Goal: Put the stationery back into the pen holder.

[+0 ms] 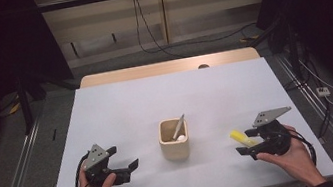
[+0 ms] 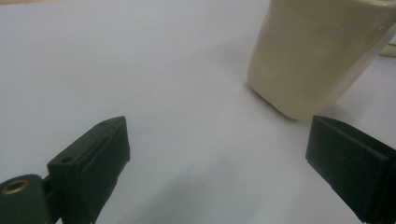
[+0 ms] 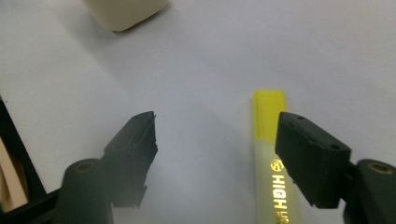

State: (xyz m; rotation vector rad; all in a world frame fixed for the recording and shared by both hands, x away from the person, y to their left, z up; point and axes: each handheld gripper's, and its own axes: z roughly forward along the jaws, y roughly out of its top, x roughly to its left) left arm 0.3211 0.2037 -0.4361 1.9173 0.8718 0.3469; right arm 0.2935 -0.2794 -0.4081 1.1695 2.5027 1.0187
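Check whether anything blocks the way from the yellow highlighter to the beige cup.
Nothing visible does. The yellow highlighter lies on the white table by the right gripper, whose jaws are open. Bare tabletop separates it from the beige cup.

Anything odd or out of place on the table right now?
Nothing spilled or damaged. The beige cup stands upright with a white pen leaning in it. One yellow highlighter lies loose on the table, partly under one jaw of the open right gripper, off-centre and not gripped.

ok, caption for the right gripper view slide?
Open right tongs over the white table, yellow highlighter lying beside one jaw, unheld.
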